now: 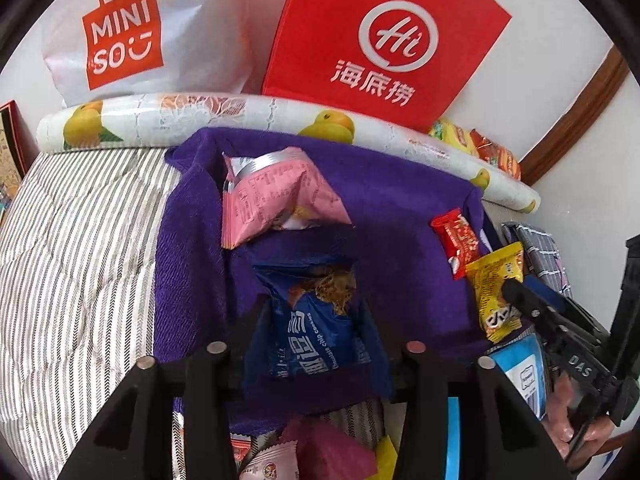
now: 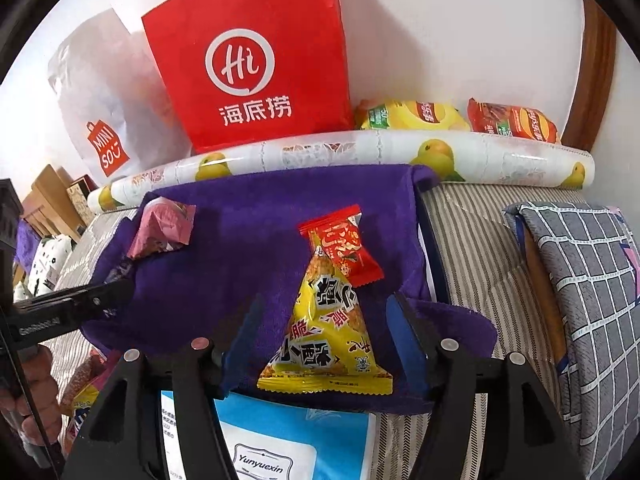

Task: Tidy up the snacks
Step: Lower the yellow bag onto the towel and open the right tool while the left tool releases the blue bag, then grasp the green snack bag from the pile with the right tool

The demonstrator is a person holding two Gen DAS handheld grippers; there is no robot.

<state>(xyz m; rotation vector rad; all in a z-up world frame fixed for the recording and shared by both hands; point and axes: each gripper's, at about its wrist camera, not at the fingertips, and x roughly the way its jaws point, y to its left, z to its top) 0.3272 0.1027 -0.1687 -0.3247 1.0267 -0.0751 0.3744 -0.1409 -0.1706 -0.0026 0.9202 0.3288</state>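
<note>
A blue chocolate-chip cookie packet (image 1: 316,320) lies on the purple cloth (image 1: 400,208) between the fingers of my left gripper (image 1: 316,324), which stands open around it without pressing. A pink packet (image 1: 272,200) sits further back on the cloth. In the right wrist view a yellow triangular snack packet (image 2: 324,336) lies on the cloth between the fingers of my right gripper (image 2: 326,316). That gripper is open, with a gap on each side. A small red packet (image 2: 344,248) rests against the yellow one's tip.
A red paper bag (image 2: 252,60) and a white Miniso bag (image 1: 120,36) stand at the back behind a rolled fruit-print sheet (image 1: 200,112). Chip bags (image 2: 412,114) lie at the back right, a checked cushion (image 2: 592,280) to the right. More snacks (image 1: 320,448) and a blue-white pouch (image 2: 280,440) lie near me.
</note>
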